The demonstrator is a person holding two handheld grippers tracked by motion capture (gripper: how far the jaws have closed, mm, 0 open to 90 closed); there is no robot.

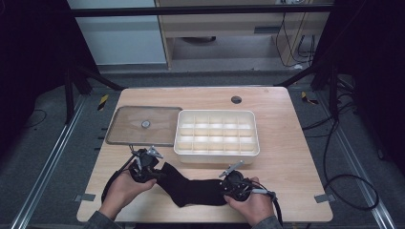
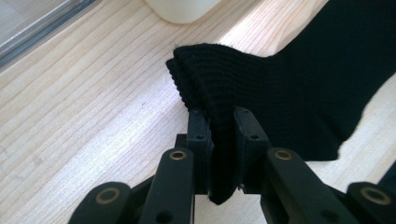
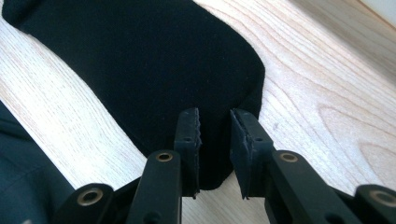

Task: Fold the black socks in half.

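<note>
Black knit sock [image 1: 191, 190] lay on table [image 1: 286, 157] near tray [image 1: 217, 151] | soft, light, floppy; best held by cuff and toe | left gripper [image 2: 223, 122] clamped cuff | right gripper [image 3: 215, 122] pinched toe.

Light falls from above onto the table [image 1: 286, 157], leaving the room around it dark. Past my fingers [image 2: 200, 135] the wood glares pale. The black sock [image 3: 140, 60] between my fingers loses all detail, and the nearest parts blur softly.
</note>
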